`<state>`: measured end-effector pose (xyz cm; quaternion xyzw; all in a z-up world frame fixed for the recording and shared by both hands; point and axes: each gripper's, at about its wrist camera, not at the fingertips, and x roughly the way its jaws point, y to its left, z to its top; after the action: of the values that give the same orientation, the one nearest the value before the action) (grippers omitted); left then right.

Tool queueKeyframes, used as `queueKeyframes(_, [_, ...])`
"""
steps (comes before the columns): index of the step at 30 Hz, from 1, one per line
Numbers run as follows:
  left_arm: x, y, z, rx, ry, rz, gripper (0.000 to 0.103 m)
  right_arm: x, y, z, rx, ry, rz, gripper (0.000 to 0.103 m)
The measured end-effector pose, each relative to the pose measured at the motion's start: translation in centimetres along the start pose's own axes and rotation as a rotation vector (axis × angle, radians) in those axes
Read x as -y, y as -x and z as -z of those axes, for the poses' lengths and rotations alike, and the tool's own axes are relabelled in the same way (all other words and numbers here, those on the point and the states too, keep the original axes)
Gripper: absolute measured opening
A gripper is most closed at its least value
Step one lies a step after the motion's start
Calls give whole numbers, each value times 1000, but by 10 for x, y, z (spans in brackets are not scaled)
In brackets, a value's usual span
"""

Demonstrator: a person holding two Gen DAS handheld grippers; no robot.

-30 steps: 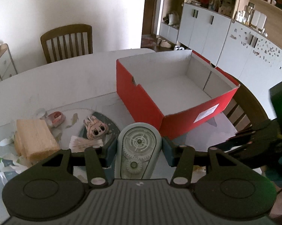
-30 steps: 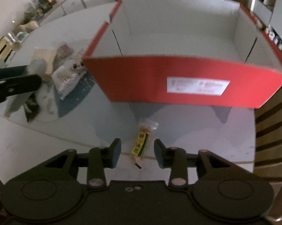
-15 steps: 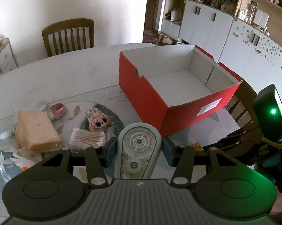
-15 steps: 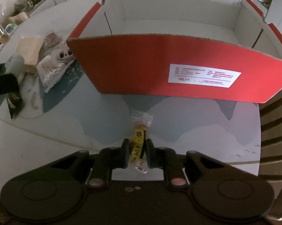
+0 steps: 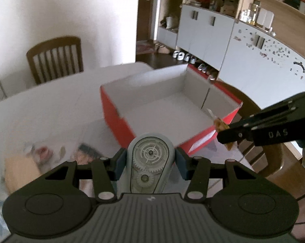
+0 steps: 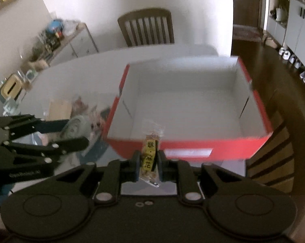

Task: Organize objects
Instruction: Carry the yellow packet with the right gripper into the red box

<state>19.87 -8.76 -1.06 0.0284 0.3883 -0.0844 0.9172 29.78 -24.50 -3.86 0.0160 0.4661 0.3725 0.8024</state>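
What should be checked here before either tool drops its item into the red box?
1. Right tool shut on the snack packet: ok.
2. Left tool clamped on the tape dispenser: ok.
3. Box open, its floor bare: ok.
4. Packet past the box's near wall: cannot tell; it overlaps the rim in the right wrist view.
5. Dispenser above the box opening: not ok; it sits short of the near corner.
6. Tools apart from each other: ok.
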Motion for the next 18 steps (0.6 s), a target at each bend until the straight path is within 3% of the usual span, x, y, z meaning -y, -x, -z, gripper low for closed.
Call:
queueKeyframes(8, [22, -34, -47, 2, -60, 1, 51, 31, -5, -26, 28, 9, 51, 16])
queueKeyframes(18, [41, -112, -80, -95, -93, -17, 51, 58, -47, -41, -24, 14, 100, 16])
